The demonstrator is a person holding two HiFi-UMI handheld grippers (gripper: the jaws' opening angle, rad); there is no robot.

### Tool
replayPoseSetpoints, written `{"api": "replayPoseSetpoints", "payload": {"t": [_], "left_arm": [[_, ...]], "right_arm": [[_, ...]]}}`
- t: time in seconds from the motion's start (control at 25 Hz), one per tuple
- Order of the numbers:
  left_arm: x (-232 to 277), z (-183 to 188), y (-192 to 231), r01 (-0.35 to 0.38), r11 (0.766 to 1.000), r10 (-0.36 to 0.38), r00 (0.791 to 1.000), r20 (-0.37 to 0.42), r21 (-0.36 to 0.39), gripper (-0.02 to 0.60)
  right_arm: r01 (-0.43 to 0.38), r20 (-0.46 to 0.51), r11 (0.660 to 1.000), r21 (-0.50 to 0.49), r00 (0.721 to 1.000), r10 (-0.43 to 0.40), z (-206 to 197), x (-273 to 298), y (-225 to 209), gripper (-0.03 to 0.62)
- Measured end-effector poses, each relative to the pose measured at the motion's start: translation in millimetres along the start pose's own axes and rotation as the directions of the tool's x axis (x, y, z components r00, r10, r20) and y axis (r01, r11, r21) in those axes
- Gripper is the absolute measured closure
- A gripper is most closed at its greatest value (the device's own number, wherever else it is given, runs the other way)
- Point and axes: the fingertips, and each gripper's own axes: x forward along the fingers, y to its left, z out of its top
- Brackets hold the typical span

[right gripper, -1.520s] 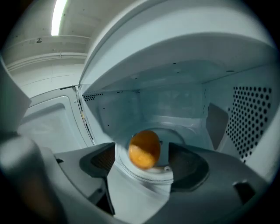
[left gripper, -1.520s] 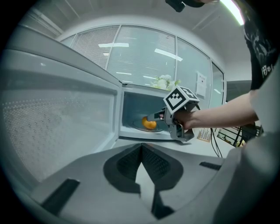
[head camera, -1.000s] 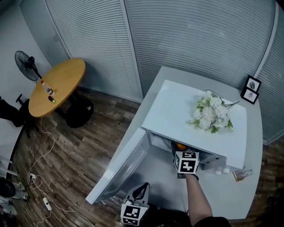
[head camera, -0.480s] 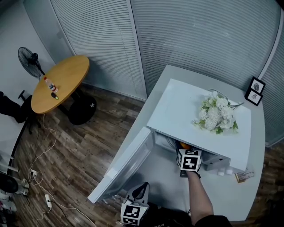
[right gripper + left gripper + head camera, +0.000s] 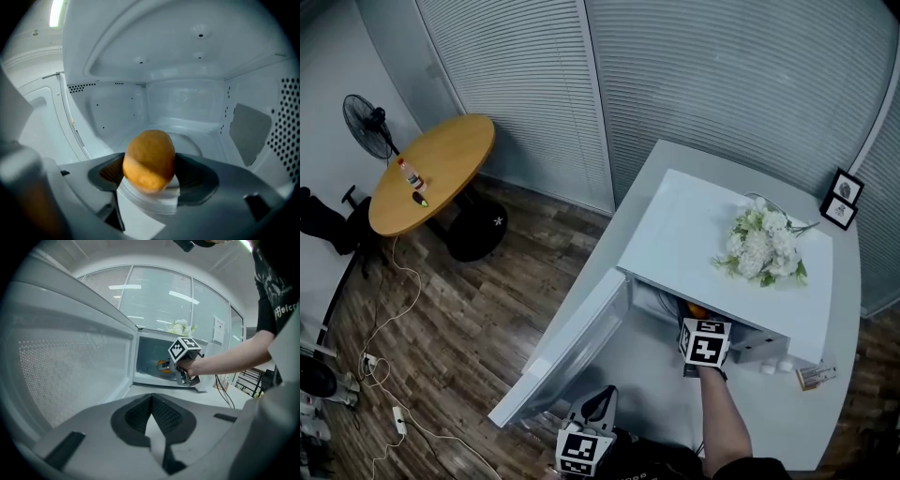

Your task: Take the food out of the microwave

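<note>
Inside the microwave [image 5: 675,225], the right tool [image 5: 150,182] clamps the round orange food [image 5: 148,157], whose underside the jaws hide. The left tool [image 5: 151,427] is closed, empty.

No legible text anywhere.

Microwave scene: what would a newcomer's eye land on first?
First, the round orange-brown food, gripped between the jaws of the right gripper inside the white microwave. Next, in the head view, the microwave's door swung wide open and the white flowers lying on its top.
</note>
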Motion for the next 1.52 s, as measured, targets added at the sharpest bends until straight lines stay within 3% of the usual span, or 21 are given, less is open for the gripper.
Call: {"api": "replayPoseSetpoints", "payload": {"t": [0.44,0.68,1.52], "left_arm": [[0.7,8.2,-7.0,0.034,0.999,-0.033,0.999,0.042,-0.011,0.575],[0.8,5.5,-20.4,0.094,0.995,-0.094,0.995,0.039,-0.015,0.575],[-4.1,7.0,-58.7,0.234,0.971,-0.236,0.971,0.045,0.055,0.575]], "right_arm": [[0.006,0.034,0.999,-0.037,0.999,-0.005,5.9,-28.0,1.2,0.263],[-0.011,0.069,0.995,-0.097,0.997,0.018,5.4,-51.0,9.6,0.263],[0.028,0.118,0.996,-0.084,0.993,-0.018,-18.3,-130.7,16.1,0.263]]}}
